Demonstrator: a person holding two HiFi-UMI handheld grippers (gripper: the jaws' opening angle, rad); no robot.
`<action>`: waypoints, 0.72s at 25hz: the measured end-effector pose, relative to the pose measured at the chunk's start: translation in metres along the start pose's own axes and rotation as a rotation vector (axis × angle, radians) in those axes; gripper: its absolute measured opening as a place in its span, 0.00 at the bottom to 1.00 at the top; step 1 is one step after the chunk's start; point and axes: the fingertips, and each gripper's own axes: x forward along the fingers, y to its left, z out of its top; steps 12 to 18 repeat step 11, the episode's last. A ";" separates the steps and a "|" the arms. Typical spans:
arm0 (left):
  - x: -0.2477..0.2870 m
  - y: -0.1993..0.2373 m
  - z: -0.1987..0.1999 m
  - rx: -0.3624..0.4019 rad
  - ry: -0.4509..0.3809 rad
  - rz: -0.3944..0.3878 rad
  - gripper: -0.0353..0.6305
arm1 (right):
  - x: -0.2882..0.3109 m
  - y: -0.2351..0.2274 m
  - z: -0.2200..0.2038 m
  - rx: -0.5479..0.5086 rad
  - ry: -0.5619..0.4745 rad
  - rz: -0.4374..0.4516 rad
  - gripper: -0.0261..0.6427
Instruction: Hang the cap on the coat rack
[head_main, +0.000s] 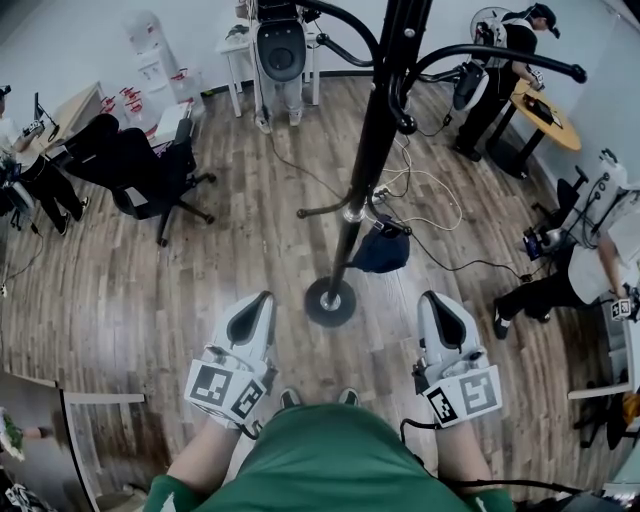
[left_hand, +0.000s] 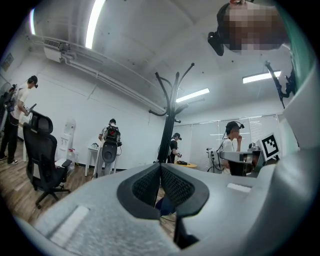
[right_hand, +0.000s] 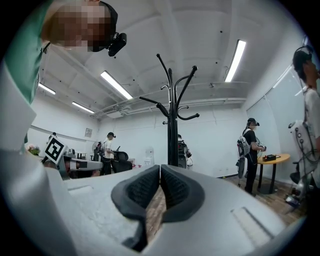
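A black coat rack (head_main: 372, 140) stands on the wooden floor just ahead of me, its round base (head_main: 330, 301) between my two grippers. Its hooked arms spread near the top of the head view. A dark blue cap (head_main: 383, 250) lies on the floor right of the pole; in the left gripper view a bit of the cap (left_hand: 165, 205) shows under the jaws. My left gripper (head_main: 262, 301) and right gripper (head_main: 432, 299) are held low on either side of the base, both shut with nothing in them. Both gripper views face the coat rack (left_hand: 167, 125) (right_hand: 173, 125).
Cables (head_main: 430, 215) trail over the floor behind the cap. A black office chair (head_main: 150, 175) stands at the left, a white table (head_main: 240, 48) at the back, and a round wooden table (head_main: 547, 108) at the right. Several people stand or sit around the room's edges.
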 end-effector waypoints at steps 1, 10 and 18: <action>0.000 -0.001 0.000 -0.002 0.001 0.003 0.07 | -0.001 -0.001 -0.001 0.001 0.001 0.002 0.06; 0.006 -0.013 0.001 -0.012 0.008 0.018 0.07 | -0.005 -0.014 -0.003 0.008 0.004 0.012 0.06; 0.007 -0.014 0.000 -0.013 0.008 0.020 0.07 | -0.005 -0.016 -0.004 0.009 0.005 0.011 0.06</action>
